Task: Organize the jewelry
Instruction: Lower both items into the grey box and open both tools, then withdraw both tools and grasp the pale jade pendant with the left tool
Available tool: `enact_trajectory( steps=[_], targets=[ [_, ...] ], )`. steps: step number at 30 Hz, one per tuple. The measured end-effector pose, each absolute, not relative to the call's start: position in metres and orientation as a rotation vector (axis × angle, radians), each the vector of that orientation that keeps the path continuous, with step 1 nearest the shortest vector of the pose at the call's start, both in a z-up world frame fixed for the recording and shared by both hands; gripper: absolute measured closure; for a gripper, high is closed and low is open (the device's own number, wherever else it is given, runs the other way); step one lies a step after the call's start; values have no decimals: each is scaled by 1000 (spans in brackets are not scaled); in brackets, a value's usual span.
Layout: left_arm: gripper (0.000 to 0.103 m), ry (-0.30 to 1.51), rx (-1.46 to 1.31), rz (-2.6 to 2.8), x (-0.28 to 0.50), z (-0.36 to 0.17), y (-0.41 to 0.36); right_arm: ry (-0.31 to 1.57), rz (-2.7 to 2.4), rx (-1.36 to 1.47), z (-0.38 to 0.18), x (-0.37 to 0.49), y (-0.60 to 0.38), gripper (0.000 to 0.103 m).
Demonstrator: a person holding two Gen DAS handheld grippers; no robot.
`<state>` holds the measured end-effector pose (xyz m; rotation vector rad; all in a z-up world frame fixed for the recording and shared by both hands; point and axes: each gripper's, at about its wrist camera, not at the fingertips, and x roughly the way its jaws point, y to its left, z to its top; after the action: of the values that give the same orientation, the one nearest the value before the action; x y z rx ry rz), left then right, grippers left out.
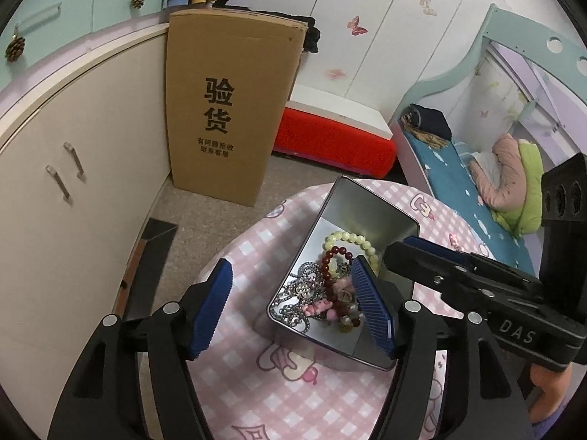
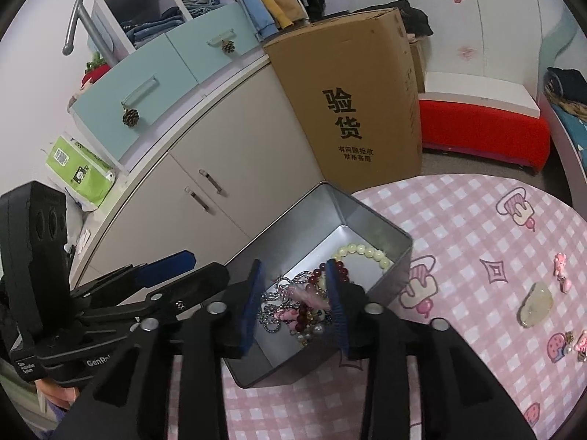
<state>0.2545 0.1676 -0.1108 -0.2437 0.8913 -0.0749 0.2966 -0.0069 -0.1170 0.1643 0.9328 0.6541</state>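
Brown cardboard box [image 1: 234,110] stands on the floor against the cabinet, printed in black "验货" with two smaller lines beneath, too fine to read with certainty. Right tongs' body, seen from the left wrist view, carries "DAS"; the left tongs' body, seen from the right wrist view, shows "GenRo…", cut off. Left tongs [image 1: 293,304] wide apart, holding nothing: one blue ribbed pad sits outside the tin over the tabletop [image 1: 234,377], the other hangs over the tin's interior. Right tongs [image 2: 295,304] parted, narrower, both pads lowered over the tin with the jewelry heap between them; contact with any piece cannot be told. Silver metal tin [image 2: 370,227], open-topped, rests on the pink checked tabletop. Contents: pale yellow-green bead bracelet [image 1: 352,242] toward the far end, dark red bead bracelet [image 1: 330,267], silver chain [image 1: 297,289], pink charms [image 1: 319,308] and pearl-like beads tangled at the near end. Outside the tin, right side of tabletop in the right wrist view: translucent pale stone [image 2: 535,302], a pink charm [image 2: 561,267], further small pieces near the edge.
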Motion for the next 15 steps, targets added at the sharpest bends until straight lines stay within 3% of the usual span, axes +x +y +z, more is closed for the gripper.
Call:
enact_trajectory(
  steps=[7,15],
  targets=[
    [36,841,-212,-67,247,-88,149,858,620,143,-96,284,-35,56],
    [24,757,-163,-148,246,-54,81,746,443,112,-66,264,-128,47]
  ],
)
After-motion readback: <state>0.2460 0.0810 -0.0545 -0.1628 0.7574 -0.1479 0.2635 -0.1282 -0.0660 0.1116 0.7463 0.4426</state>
